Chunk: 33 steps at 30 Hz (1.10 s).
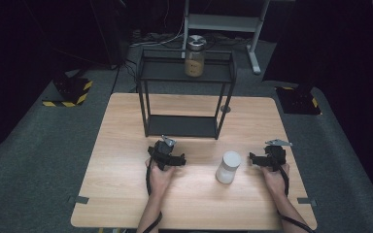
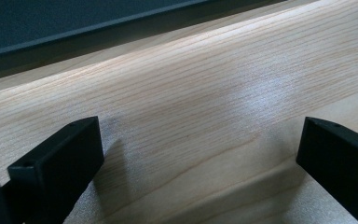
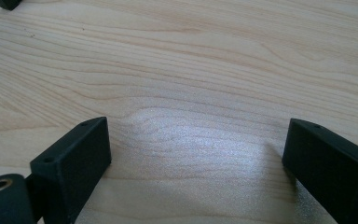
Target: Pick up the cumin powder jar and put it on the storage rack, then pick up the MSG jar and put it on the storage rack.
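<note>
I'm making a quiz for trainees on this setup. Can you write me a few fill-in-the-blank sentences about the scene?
1. The jar with the tan contents stands on the ___ shelf of the black rack.
2. The white bottle stands on the table between the two ___.
3. The jaws of the left gripper and of the right gripper are both ___.

Missing words: top; grippers; open

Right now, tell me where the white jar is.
In the high view the white jar stands on the table, right of centre near the person's side, between the two grippers and closer to the right gripper.
</note>
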Each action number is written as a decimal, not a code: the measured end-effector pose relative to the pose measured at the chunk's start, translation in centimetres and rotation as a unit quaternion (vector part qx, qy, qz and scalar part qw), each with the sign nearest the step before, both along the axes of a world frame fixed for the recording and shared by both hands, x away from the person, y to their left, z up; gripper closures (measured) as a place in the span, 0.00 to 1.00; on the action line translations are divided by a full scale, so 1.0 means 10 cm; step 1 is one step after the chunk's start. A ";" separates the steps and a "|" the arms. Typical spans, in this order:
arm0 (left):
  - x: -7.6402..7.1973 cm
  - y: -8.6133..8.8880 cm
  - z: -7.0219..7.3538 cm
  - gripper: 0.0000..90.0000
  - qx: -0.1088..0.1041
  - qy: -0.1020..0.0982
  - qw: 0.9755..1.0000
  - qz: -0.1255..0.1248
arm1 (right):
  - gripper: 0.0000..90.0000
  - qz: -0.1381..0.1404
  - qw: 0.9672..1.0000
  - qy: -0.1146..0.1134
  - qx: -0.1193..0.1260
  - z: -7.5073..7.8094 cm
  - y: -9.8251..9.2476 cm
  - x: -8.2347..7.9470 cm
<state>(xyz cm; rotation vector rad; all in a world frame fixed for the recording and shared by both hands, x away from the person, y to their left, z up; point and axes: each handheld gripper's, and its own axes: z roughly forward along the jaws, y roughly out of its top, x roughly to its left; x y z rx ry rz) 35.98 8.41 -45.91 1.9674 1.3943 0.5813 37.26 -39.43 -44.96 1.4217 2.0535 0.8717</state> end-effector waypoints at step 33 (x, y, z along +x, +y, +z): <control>0.00 0.00 0.00 0.00 0.000 0.000 1.000 0.000 | 0.00 0.020 1.000 0.009 0.009 0.02 -0.09 -0.01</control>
